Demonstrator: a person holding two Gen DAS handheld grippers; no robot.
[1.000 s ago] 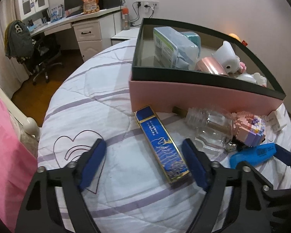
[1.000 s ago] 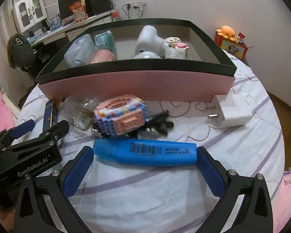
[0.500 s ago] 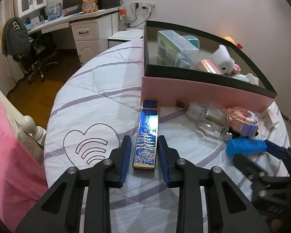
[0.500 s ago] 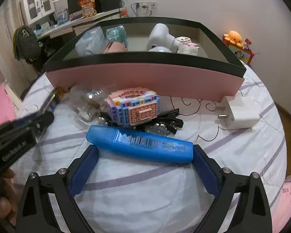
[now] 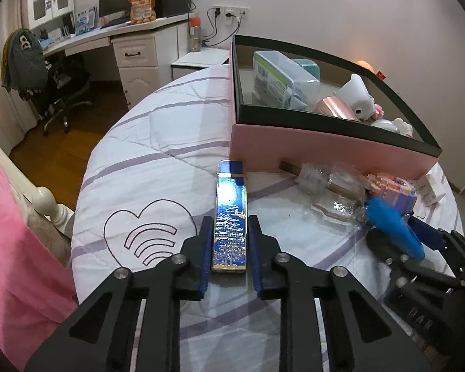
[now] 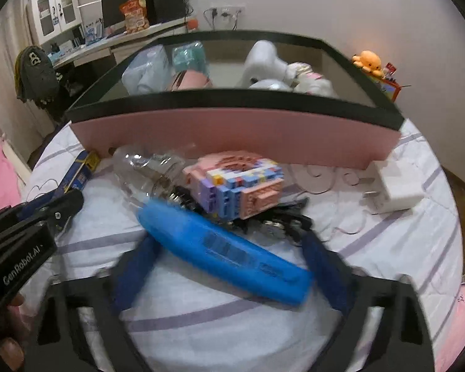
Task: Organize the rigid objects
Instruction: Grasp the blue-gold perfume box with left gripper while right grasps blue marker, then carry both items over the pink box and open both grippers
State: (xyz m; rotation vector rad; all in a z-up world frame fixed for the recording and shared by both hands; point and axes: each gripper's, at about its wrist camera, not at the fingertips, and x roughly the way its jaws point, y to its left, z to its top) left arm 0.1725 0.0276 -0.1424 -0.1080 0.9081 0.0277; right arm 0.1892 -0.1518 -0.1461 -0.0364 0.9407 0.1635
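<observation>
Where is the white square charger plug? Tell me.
In the right wrist view, the white square charger plug lies on the striped bedcover at far right, beside the right corner of the pink box.

"GenRobot.AI" (left hand-held gripper [image 6: 46, 207])

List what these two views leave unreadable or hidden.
- Right wrist view: motion blur smears the right claw; whether its pads touch the blue tube is unclear.
- Same view: tube's barcode text is blurred.
- Same view: dark items behind the tube are covered by the brick model.
- Left wrist view: the box wall hides the lower parts of its contents.
</observation>
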